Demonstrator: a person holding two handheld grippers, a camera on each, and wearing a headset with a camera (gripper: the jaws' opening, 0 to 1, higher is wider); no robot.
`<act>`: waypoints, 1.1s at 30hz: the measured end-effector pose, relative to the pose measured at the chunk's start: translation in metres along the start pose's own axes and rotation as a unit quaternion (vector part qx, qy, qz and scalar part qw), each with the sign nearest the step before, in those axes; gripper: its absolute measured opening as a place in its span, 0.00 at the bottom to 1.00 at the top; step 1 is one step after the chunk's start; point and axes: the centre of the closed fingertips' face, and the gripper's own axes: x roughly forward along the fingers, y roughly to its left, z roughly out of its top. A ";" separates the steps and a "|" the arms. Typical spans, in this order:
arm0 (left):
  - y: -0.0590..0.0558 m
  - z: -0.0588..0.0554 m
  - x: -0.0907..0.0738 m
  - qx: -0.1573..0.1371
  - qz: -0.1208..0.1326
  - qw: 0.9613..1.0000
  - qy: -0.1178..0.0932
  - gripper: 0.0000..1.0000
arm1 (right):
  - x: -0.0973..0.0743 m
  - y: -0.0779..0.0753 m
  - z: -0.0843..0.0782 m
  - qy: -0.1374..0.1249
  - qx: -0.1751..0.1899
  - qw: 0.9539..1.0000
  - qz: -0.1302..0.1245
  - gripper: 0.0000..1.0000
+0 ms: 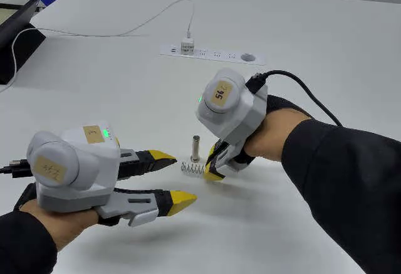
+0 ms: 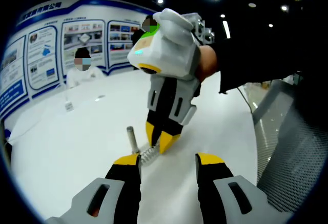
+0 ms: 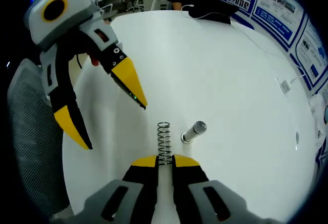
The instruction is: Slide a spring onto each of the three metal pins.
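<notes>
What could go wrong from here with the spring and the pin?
The right gripper pinches the spring only at one end, so it may flex or pop free when lifted. The pin stands upright and unheld close beside it; a nudge could topple it. The open left gripper hovers near and might bump either.

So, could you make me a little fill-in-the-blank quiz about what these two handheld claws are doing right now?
1. The right gripper is shut on the ___.
2. The metal pin stands ___ on the white table.
3. The left gripper is ___, holding nothing.
Missing words: spring, upright, open.
</notes>
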 end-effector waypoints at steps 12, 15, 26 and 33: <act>-0.003 0.001 0.002 0.005 -0.004 1.000 0.001 0.42 | -0.025 0.021 0.004 0.000 -0.046 0.999 0.019 0.11; -0.004 0.002 0.003 0.008 -0.007 1.000 0.002 0.42 | -0.030 0.026 0.004 0.002 -0.059 0.998 0.021 0.11; -0.011 0.006 0.007 0.023 -0.021 1.000 -0.001 0.35 | -0.041 0.042 0.008 0.006 -0.098 0.995 0.034 0.11; -0.018 0.005 0.008 0.040 -0.033 0.999 0.001 0.24 | -0.043 0.045 0.005 0.015 -0.112 0.993 0.039 0.11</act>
